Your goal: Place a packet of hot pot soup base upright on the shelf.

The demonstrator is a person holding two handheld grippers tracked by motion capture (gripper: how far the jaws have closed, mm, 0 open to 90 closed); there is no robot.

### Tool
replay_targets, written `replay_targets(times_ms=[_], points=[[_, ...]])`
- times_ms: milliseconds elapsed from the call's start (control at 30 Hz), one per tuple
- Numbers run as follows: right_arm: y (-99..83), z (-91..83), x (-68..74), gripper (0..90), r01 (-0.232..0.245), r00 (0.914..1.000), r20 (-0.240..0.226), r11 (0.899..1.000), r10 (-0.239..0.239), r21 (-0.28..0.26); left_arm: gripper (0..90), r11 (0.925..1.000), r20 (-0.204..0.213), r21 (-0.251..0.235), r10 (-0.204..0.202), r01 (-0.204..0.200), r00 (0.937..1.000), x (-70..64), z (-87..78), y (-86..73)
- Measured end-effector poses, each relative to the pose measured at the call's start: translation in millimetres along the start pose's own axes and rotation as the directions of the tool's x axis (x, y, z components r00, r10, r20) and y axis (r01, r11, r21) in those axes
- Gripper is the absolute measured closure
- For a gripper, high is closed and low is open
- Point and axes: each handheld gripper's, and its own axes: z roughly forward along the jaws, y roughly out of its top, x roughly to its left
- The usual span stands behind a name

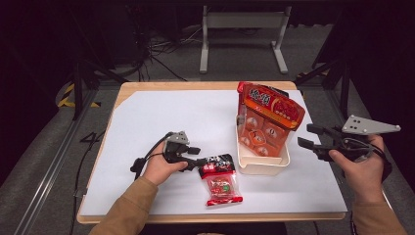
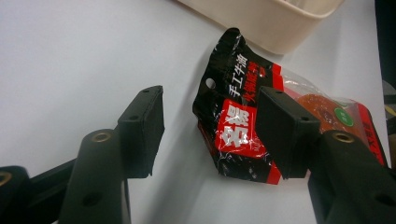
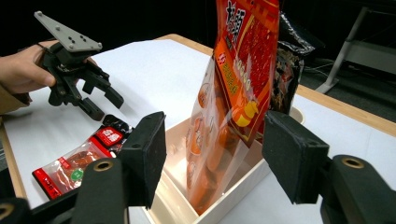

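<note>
Your wooden table (image 1: 128, 91) is carrying a white sheet (image 1: 161, 122); a cream bin (image 1: 259, 165) and red snack packet (image 1: 221, 185) are lying on it.

Wooden tabletop (image 1: 128, 93) under white sheet (image 1: 161, 127). Cream bin (image 1: 262, 165) right of centre, tall orange-red snack bag (image 1: 268, 122) standing upright inside, dark packet (image 3: 287, 60) behind it. Small red-and-black snack pouch (image 1: 221, 180) flat on sheet, just left of bin, near front edge. Beyond tabletop: grey floor, tangled black cables (image 1: 161, 54), grey metal stand legs (image 1: 242, 34), yellow-black tape (image 1: 66, 95) at left
</note>
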Motion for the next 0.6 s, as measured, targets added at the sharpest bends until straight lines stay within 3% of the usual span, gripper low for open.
replay_targets(times_ms=[333, 600], points=[[-3.4, 3.5, 2.9, 40.8, -0.004, 0.9999, -0.015, 1.0, 0.004, 0.007, 50.1, 0.999, 0.031, 0.026, -0.037, 0.037, 0.9988, 4.0, 9.7, -5.5], [-4.3, 6.6, 3.8, 40.8, -0.004, 0.9997, -0.025, 1.0, 0.004, 0.013, 54.6, 0.9979, 0.048, 0.048, -0.045, 0.042, 0.9979, 4.9, 15.9, -7.2]])
